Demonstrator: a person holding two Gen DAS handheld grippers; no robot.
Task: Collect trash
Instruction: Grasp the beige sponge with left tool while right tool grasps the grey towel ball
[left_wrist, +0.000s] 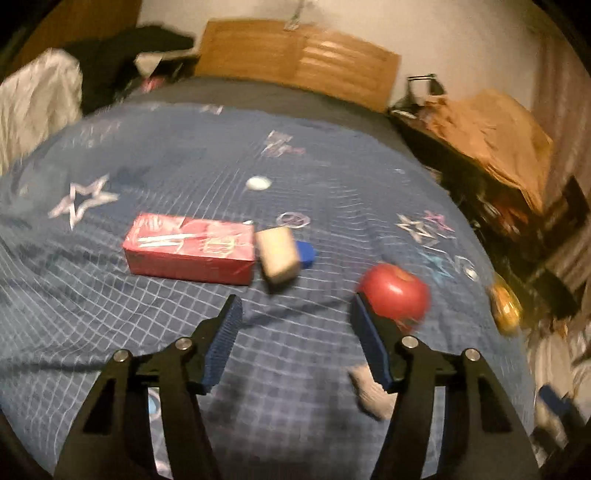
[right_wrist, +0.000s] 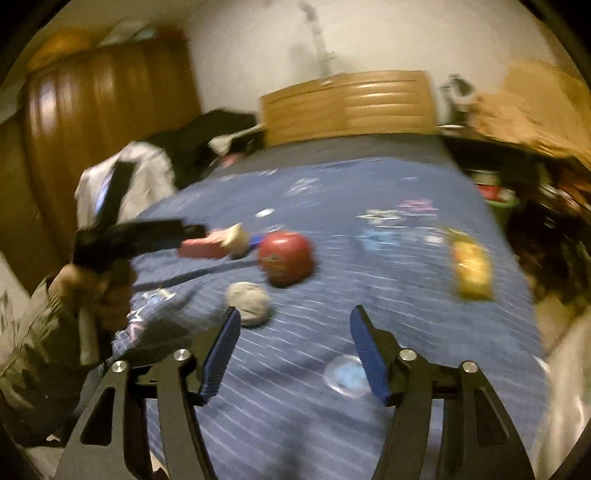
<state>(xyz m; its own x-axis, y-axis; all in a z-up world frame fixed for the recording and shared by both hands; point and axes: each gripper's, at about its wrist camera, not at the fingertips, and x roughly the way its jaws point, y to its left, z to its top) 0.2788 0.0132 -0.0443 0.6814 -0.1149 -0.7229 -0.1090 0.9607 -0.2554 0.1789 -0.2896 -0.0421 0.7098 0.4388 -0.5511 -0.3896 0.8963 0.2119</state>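
On the blue quilted bed (left_wrist: 184, 332) lie a red box (left_wrist: 188, 251), a beige block (left_wrist: 279, 254) against a blue cap (left_wrist: 306, 254), a red apple (left_wrist: 395, 295), a crumpled grey wad (left_wrist: 369, 391) and a yellow packet (left_wrist: 504, 310). My left gripper (left_wrist: 295, 306) hovers open over the quilt, with nothing between its pads; the apple sits just beyond its right finger. My right gripper (right_wrist: 295, 317) is open and empty too, with the grey wad (right_wrist: 249, 302) just past its left fingertip, the apple (right_wrist: 286, 258) farther on and the yellow packet (right_wrist: 472, 269) to the right.
A small white disc (left_wrist: 258, 182) lies mid-bed and a clear round lid (right_wrist: 347, 374) lies under my right gripper. A wooden headboard (left_wrist: 295, 59) is at the far end. Piled clothes (left_wrist: 37, 99) are on the left and cluttered shelves (left_wrist: 498, 166) on the right. A hand (right_wrist: 103, 291) holds the other gripper at left.
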